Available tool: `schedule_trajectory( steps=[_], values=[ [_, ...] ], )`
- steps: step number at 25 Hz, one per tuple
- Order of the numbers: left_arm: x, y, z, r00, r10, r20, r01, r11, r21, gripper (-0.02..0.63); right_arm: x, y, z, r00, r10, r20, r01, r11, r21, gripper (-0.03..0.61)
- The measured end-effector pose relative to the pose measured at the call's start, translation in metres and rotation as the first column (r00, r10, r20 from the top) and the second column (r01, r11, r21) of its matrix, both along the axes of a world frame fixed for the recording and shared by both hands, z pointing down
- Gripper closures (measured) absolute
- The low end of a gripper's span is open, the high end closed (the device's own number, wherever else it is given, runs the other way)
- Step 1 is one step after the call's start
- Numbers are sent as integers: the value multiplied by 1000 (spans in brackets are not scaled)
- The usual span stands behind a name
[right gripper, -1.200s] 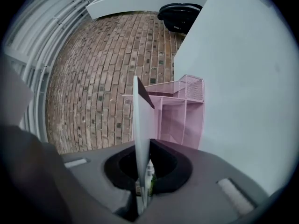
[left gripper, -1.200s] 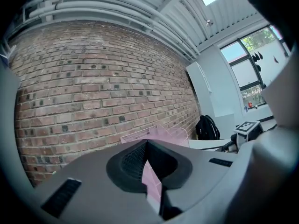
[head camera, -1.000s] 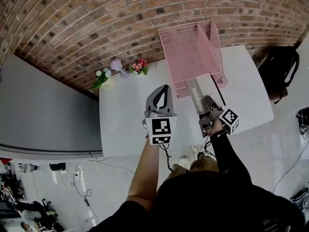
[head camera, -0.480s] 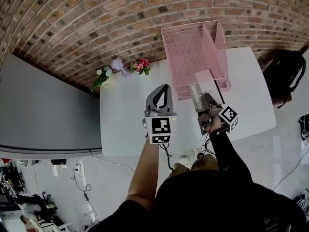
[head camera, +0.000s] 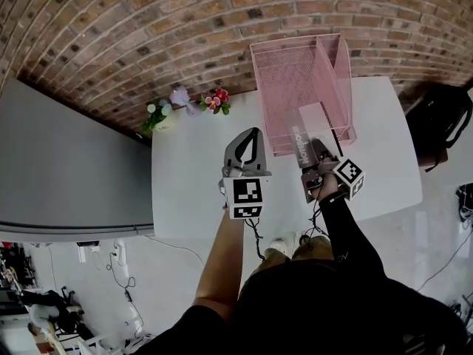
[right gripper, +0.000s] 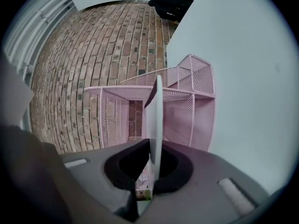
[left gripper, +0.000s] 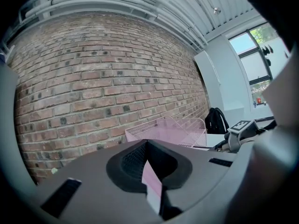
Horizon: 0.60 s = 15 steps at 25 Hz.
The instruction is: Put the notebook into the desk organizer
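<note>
We grip the notebook point(head camera: 297, 137) edge-on in our right claw point(head camera: 309, 156) to slot it into the organizer point(head camera: 284, 72) at the far edge of the bench point(head camera: 188, 176) (left claw point(head camera: 253, 136) clenched, empty).

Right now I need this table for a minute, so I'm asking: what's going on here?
A person stands at the white table with tongs in each hand. The right tongs are shut on a notebook, held on edge and pointed at the pink mesh desk organizer by the brick wall. Its far end is at the organizer's front, but it has not been let go. The left tongs are shut, hold nothing and hover over the table beside it.
</note>
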<state>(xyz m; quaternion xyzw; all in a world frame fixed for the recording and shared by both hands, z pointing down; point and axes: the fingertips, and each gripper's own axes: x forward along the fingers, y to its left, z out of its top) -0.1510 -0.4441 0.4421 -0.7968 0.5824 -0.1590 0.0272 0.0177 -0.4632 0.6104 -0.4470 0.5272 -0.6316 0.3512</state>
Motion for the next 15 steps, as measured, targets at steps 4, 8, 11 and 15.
schedule_trajectory(
  steps=[4,8,11,15],
  values=[
    [-1,-1,3,1000,-4,1,4,1000,-6,606,1,-1,1,1000,7,-11,-7,1000,-2,569],
    [-4,1,4,1000,-6,0,6,1000,-8,606,2,1,3,999,10,-51,-12,1000,-24,557],
    [-5,2,3,1000,-7,-5,7,1000,-8,606,2,2,8,998,13,-54,-14,1000,-23,387],
    [-8,2,2,1000,-6,-6,6,1000,-6,606,-5,0,6,999,-10,-53,11,1000,7,235]
  ],
)
